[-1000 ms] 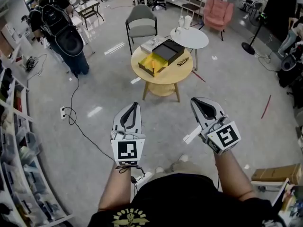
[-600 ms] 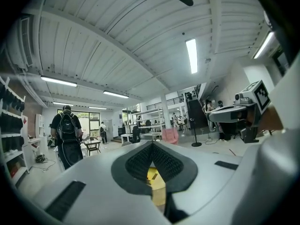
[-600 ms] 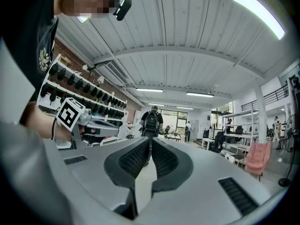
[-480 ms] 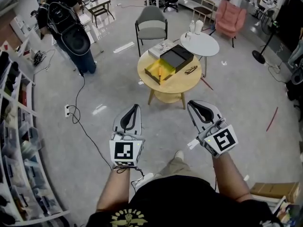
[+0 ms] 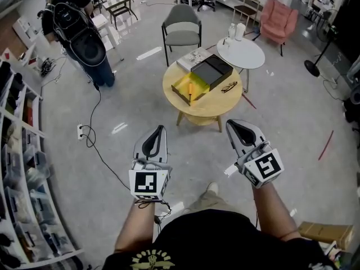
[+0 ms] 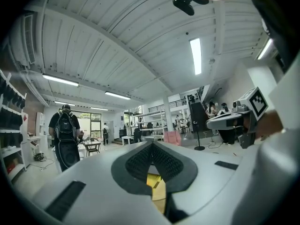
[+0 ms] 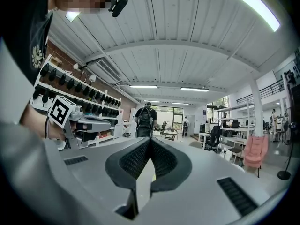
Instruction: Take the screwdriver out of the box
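Observation:
On the round wooden table [image 5: 209, 107] ahead lies an open box [image 5: 190, 86] with a yellow lining. An orange-handled screwdriver [image 5: 190, 88] rests inside it. The box's black lid [image 5: 212, 71] sits just behind. My left gripper [image 5: 162, 128] and right gripper [image 5: 231, 122] are held level in front of me, well short of the table, over the floor. Both are shut with nothing between their pads. In the left gripper view the left gripper [image 6: 152, 145] has its tips meeting, and a patch of the yellow box [image 6: 153, 181] shows below them. The right gripper [image 7: 150, 139] is likewise closed.
A pair of glasses [image 5: 228, 86] lies on the wooden table. Behind it stand a grey chair [image 5: 182, 29], a white round table [image 5: 242, 53] and a pink armchair [image 5: 279, 19]. A person with a backpack [image 5: 80, 34] stands at the left. A cable [image 5: 95, 145] runs across the floor; shelves [image 5: 19, 167] line the left.
The wooden table and box have drawn nearer and sit lower in the head view. Both grippers have travelled forward toward it, still shut and level.

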The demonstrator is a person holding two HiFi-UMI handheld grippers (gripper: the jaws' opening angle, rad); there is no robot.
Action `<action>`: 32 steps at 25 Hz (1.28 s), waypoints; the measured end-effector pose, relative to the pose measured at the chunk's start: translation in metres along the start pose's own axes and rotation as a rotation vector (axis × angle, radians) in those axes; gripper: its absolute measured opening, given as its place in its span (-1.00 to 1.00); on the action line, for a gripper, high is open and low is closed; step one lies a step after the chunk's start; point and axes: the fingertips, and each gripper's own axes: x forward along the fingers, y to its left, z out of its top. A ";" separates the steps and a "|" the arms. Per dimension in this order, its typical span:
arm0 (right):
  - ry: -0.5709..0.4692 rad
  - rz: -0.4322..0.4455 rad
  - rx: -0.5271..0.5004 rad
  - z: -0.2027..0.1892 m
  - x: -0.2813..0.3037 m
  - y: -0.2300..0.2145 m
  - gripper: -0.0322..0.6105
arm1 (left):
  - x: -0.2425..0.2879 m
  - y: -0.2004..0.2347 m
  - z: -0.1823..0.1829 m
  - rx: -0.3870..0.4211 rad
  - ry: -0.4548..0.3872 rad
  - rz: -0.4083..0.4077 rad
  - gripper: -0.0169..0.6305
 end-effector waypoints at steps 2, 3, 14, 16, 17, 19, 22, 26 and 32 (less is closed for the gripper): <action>0.005 0.006 0.001 0.000 0.004 -0.006 -0.85 | 0.008 -0.001 0.000 0.001 0.003 -0.002 -0.91; 0.011 0.010 0.003 -0.001 0.006 -0.010 -0.85 | 0.012 -0.001 0.000 0.003 0.005 -0.001 -0.91; 0.035 0.060 0.005 -0.004 0.019 -0.049 -0.85 | 0.051 -0.001 0.007 0.012 0.009 0.042 -0.91; 0.050 0.075 0.008 -0.009 0.021 -0.058 -0.85 | 0.060 -0.003 0.008 0.013 0.011 0.052 -0.91; 0.051 0.083 0.009 -0.011 0.022 -0.062 -0.85 | 0.064 -0.004 0.007 0.011 0.014 0.058 -0.91; 0.051 0.099 0.013 -0.015 0.024 -0.071 -0.85 | 0.073 -0.005 0.005 0.003 0.022 0.073 -0.91; 0.054 0.129 0.015 -0.020 0.027 -0.081 -0.85 | 0.084 -0.006 0.005 -0.008 0.025 0.095 -0.91; 0.045 0.166 0.014 -0.023 0.028 -0.098 -0.85 | 0.098 -0.008 0.011 0.000 0.019 0.134 -0.91; 0.030 0.178 0.051 -0.027 0.029 -0.118 -0.85 | 0.101 -0.013 0.019 0.033 0.034 0.159 -0.91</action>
